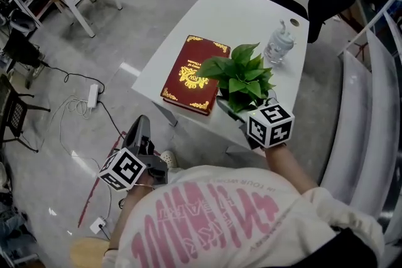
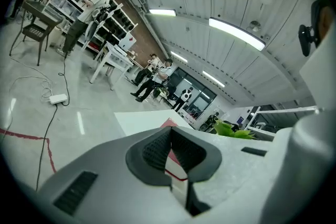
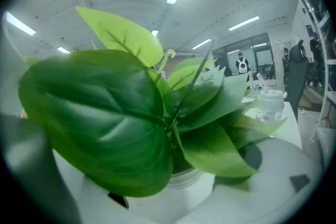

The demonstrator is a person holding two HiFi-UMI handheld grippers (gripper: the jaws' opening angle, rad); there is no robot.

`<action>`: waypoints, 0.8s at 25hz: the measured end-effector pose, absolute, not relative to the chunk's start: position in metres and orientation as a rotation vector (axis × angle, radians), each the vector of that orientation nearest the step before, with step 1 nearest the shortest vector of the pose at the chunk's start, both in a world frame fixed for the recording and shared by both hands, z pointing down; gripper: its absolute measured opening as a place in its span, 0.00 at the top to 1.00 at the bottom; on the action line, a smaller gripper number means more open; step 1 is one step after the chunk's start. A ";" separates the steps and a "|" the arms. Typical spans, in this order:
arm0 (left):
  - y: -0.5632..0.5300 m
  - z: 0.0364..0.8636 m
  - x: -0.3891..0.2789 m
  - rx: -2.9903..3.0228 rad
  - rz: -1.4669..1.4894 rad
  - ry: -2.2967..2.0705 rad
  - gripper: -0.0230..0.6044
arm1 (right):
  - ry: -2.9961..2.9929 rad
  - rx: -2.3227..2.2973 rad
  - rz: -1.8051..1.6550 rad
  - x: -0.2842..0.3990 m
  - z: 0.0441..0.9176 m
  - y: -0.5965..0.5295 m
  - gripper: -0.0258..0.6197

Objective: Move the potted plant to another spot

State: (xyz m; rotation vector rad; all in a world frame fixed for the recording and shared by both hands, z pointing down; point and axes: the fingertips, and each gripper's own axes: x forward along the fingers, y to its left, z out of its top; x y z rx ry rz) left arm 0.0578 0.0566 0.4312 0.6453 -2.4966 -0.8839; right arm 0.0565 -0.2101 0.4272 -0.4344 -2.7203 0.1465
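The potted plant [image 1: 242, 75] has broad green leaves and a small white pot, and it stands at the near right edge of the white table [image 1: 232, 12]. My right gripper [image 1: 248, 105] reaches in from the near side, one jaw on each side of the pot. In the right gripper view the leaves fill the picture. The white pot [image 3: 181, 180] sits between the jaws of the right gripper [image 3: 181, 189], which are closed against it. My left gripper [image 1: 142, 127] hangs below the table's near left corner, over the floor. In its own view the left gripper [image 2: 169, 152] is shut on nothing.
A red book [image 1: 191, 75] lies just left of the plant. A clear water bottle [image 1: 279, 42] stands behind the plant. A black office chair [image 1: 289, 0] is at the far side. A power strip [image 1: 93, 96] with cables lies on the floor at the left.
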 end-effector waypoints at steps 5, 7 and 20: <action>0.076 0.407 -0.001 0.734 -0.885 -2.479 0.96 | -2.755 -0.368 0.145 0.018 0.398 -0.186 0.13; 0.086 0.401 -0.022 0.759 -0.884 -2.472 0.96 | -2.761 -0.349 0.143 0.003 0.389 -0.174 0.13; 0.108 0.398 -0.076 0.846 -0.859 -2.453 0.96 | -2.803 -0.306 0.176 -0.033 0.384 -0.139 0.13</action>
